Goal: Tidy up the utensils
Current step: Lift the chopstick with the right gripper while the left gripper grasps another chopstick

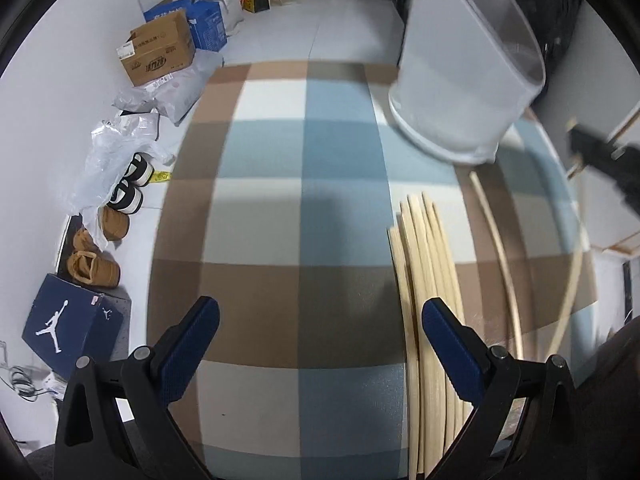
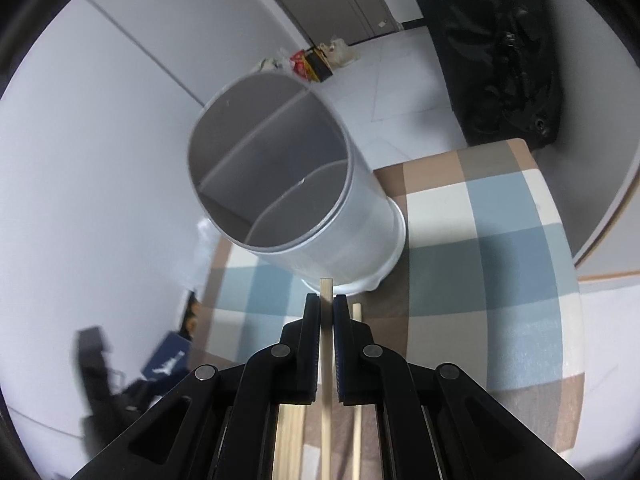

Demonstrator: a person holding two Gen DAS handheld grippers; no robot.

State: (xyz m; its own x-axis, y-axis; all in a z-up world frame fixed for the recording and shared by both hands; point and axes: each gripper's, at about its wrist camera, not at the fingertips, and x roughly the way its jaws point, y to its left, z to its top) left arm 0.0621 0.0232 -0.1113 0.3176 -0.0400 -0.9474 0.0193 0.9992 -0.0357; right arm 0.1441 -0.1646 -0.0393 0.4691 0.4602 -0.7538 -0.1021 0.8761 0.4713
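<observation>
The right gripper (image 2: 327, 300) has its fingers closed on 1 wooden chopstick (image 2: 326, 292), pinched near its blunt end so that only a short stub stands out past the tips at lower centre of the right wrist view. It looks light, thin and stiff, with a smooth finish that could slide or pivot between the pads. Gripped this close to the end, the long tail below probably swings easily, so a hold nearer the middle would likely steady it.

The grey divided holder (image 2: 280, 184) sits just above the stub, its mouth facing the camera, on the checked desk (image 2: 500, 240).

The left gripper (image 1: 320, 320) has its fingers wide apart and empty; the bundle of chopsticks (image 1: 420, 264) lies on the desk at lower right of the left wrist view, running under the right-hand finger rather than between the 2.
</observation>
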